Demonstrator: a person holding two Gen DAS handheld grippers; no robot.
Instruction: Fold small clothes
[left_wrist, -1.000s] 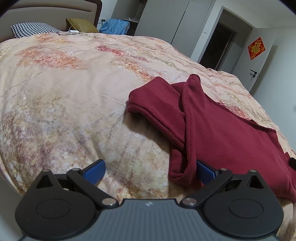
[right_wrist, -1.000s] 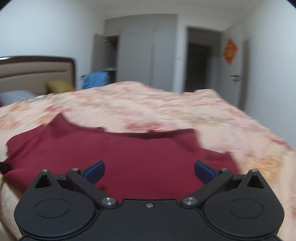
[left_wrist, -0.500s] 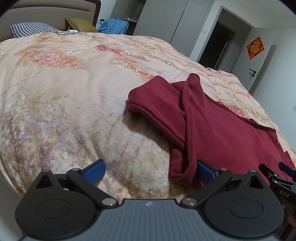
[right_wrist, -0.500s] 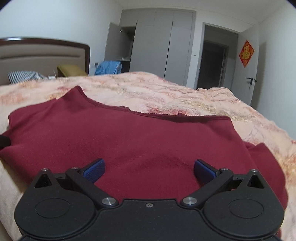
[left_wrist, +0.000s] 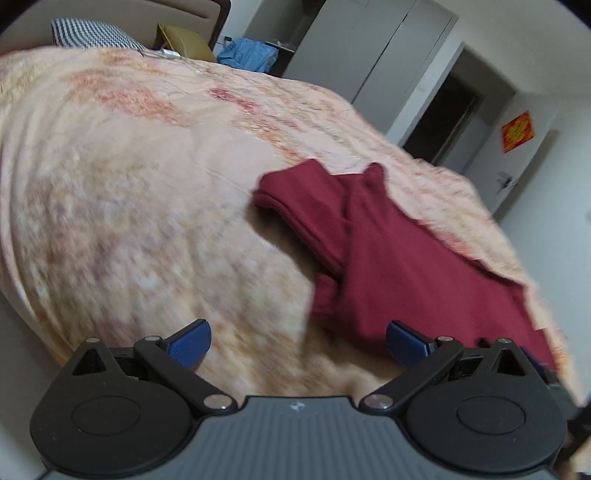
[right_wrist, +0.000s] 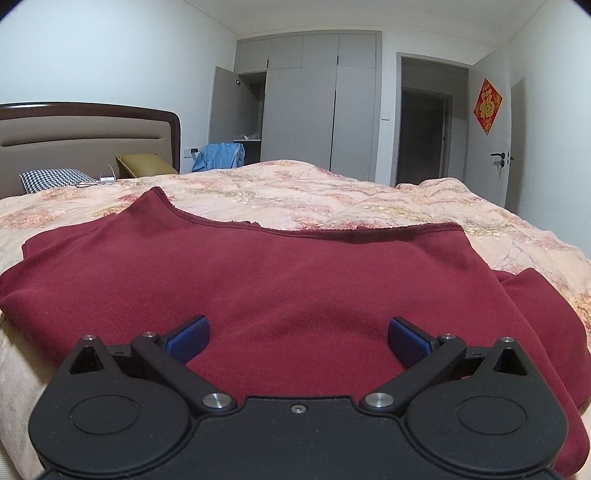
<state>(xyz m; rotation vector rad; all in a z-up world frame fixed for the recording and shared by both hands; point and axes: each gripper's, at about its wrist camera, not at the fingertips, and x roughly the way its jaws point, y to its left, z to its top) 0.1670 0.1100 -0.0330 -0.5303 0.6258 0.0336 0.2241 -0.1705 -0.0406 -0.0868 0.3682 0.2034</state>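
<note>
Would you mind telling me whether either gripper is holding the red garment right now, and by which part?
Neither: the left gripper and right gripper are both open, with the red garment lying loose on the bedspread.

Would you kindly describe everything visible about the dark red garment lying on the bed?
The dark red garment is a soft, finely ribbed knit, lying mostly flat on the floral bedspread. Its far edge ends in a ribbed hem. At one end the cloth is already folded over itself into a layered flap, seen in the left wrist view. Both grippers are open and hold nothing: the right gripper sits just above the fabric, the left gripper beside its near corner.
</note>
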